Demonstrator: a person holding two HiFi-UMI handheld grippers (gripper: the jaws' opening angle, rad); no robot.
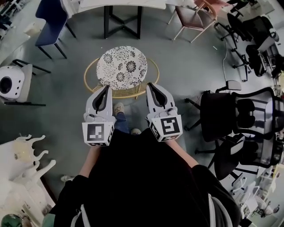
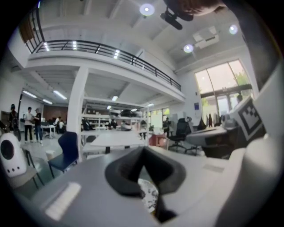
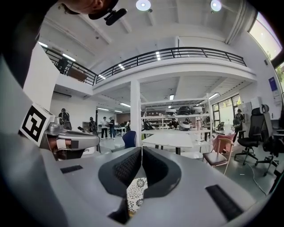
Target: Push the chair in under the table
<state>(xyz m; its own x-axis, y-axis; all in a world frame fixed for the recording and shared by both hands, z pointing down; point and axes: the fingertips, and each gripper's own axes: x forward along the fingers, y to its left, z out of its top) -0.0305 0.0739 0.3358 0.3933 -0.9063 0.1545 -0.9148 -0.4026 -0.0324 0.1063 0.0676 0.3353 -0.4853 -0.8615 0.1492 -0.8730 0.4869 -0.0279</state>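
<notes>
A round chair [image 1: 122,66] with a black-and-white flower-patterned cushion and a yellow wire frame stands on the grey floor in the head view, just beyond both grippers. The white-topped table [image 1: 122,5] with black legs lies past it at the top edge. My left gripper [image 1: 106,87] is shut and empty, its tip over the chair's near left rim. My right gripper [image 1: 150,85] is shut and empty at the near right rim. Whether either touches the frame I cannot tell. The cushion [image 3: 135,191] shows below the closed pads in the right gripper view, and the table [image 3: 174,139] stands ahead.
A blue chair [image 1: 52,23] stands at the far left and a pink chair [image 1: 193,17] at the far right of the table. Black office chairs [image 1: 239,113] crowd the right side. A white rounded device [image 1: 11,82] sits at the left. People stand in the far background.
</notes>
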